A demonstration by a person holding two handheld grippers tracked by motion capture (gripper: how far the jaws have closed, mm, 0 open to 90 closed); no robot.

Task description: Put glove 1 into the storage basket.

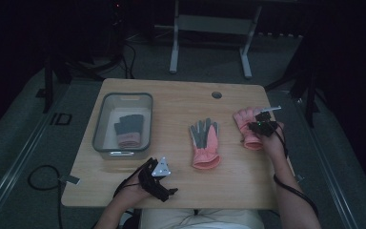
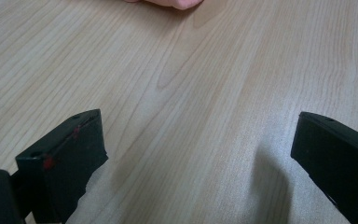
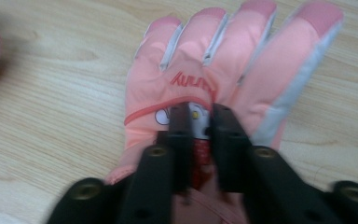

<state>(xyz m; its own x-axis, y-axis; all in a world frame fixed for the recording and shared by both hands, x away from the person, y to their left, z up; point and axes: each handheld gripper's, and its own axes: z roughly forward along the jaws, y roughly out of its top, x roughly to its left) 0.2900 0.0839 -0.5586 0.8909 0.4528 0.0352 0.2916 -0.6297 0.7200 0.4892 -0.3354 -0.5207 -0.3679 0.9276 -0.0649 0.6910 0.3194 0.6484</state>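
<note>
At the right of the high view, my right gripper (image 1: 262, 125) has its fingers pinched on a fold of fabric at the back of a pink glove (image 3: 223, 79), which lies flat on the wooden surface (image 1: 181, 100), back side up, fingers pointing toward the frame's top. In the right gripper view the two fingers stand nearly together over the printed patch just below the knuckles. My left gripper (image 1: 158, 177) rests low at the lower left of centre, fingers wide apart over bare wood, holding nothing.

The risk, as I judge it: the pinch takes only a thin ridge of cloth, so on a lift the fabric could slip free, or the glove could hang lopsided and drag across the surface. A shallow bite would be the cause.

Count: three gloves. One pink under my right gripper; a second pink glove with grey palm (image 1: 205, 143) at centre frame; a dark grey glove with pink cuff (image 1: 127, 130) inside the one clear plastic bin (image 1: 100, 125) at the left. Two grippers.
</note>
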